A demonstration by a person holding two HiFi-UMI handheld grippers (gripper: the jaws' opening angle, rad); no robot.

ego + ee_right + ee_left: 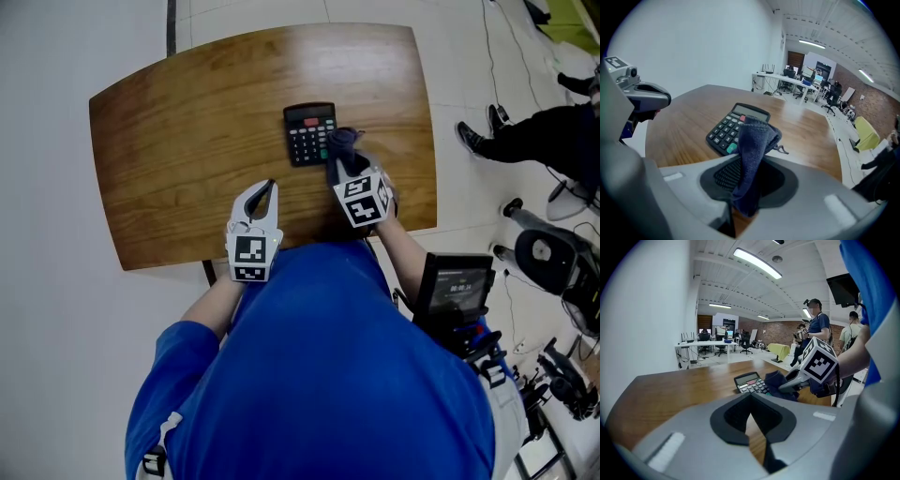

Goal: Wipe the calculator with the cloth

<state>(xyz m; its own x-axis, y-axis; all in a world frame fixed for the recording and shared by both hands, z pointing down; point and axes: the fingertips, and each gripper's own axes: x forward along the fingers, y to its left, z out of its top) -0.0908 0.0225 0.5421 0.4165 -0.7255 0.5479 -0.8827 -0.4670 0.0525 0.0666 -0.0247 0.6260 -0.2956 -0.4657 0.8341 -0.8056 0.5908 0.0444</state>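
Note:
A black calculator [309, 133] with a red key lies flat on the wooden table [187, 150], near its middle right. My right gripper [339, 159] is shut on a dark blue cloth [345, 143], which bunches up just above the calculator's near right corner. In the right gripper view the cloth [752, 161] stands folded between the jaws, hiding part of the calculator [733, 132]. My left gripper [262, 192] hovers shut and holding nothing over bare wood, left of the calculator. The left gripper view shows the calculator [750, 382] and the cloth [780, 384] ahead.
The table's near edge [281, 244] runs just under both grippers, against the person's blue top. A stand with a small screen [455, 286] is at the right. Another person's legs [525, 131] and wheeled chairs [548, 253] are on the floor further right.

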